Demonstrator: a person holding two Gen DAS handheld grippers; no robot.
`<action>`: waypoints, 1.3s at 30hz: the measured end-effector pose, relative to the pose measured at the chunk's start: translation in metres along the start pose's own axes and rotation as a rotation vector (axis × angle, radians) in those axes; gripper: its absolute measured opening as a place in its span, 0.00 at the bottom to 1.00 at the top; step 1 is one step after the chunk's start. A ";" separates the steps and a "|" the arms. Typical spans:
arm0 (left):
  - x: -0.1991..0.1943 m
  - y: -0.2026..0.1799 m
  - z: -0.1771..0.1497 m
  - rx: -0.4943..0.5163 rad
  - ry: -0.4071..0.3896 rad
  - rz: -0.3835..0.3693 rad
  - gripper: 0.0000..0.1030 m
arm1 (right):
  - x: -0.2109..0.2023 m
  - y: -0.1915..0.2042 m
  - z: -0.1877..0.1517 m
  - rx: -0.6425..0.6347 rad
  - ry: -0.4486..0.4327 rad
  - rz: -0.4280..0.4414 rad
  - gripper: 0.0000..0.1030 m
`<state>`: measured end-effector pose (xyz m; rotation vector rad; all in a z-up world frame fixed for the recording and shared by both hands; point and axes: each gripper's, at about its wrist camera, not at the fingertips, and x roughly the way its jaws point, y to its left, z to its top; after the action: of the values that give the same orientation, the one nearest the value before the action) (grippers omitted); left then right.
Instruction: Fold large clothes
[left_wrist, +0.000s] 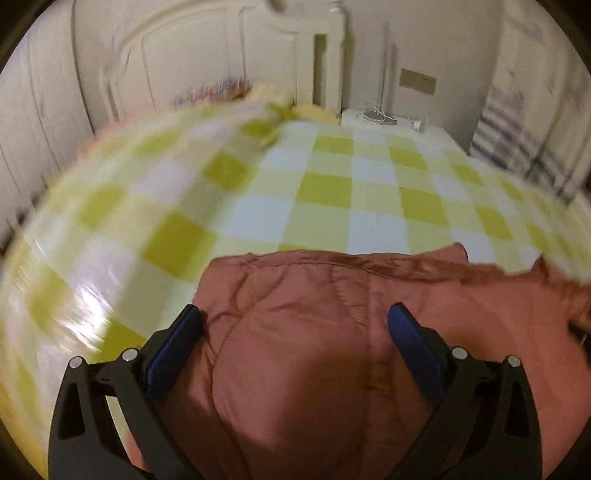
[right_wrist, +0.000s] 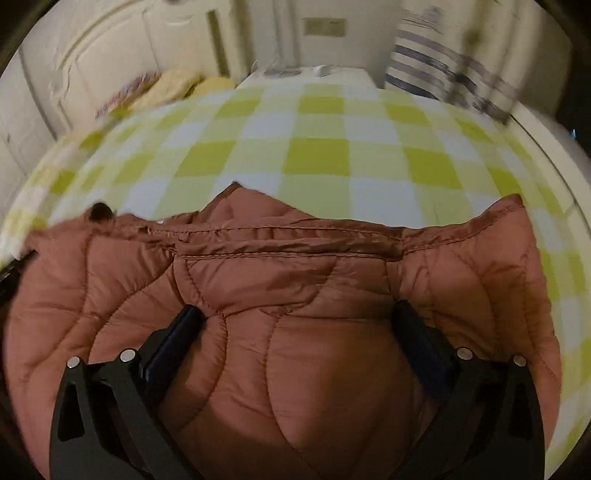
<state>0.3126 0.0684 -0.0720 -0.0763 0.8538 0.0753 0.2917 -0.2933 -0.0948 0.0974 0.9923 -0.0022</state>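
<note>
The left gripper (left_wrist: 293, 325) stands wide apart over the quilted rust-pink jacket (left_wrist: 314, 350), gripping nothing. The right gripper (right_wrist: 295, 321) is likewise spread wide, with padded fabric bulging between its fingers (right_wrist: 421, 332). The jacket (right_wrist: 295, 295) lies at the near edge of the bed's green-checked sheet (right_wrist: 317, 155); a striped cloth (right_wrist: 436, 66) hangs beyond the far right corner.

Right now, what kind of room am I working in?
Most likely a bedroom. The quilted jacket lies on a bed covered with a green checked sheet, a carved white headboard stands at the far end, and pillows rest against it.
</note>
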 end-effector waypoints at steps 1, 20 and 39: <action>0.000 0.003 0.001 -0.019 -0.006 -0.010 0.98 | -0.001 -0.001 -0.003 0.002 -0.014 -0.001 0.96; 0.002 -0.007 -0.001 0.013 -0.007 0.017 0.98 | -0.034 -0.078 -0.001 0.225 -0.107 0.056 0.90; 0.008 -0.003 0.001 0.002 0.006 -0.006 0.98 | -0.105 -0.016 0.003 0.110 -0.272 -0.113 0.90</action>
<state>0.3187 0.0654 -0.0774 -0.0774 0.8597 0.0688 0.2363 -0.3141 -0.0070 0.1380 0.7243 -0.1693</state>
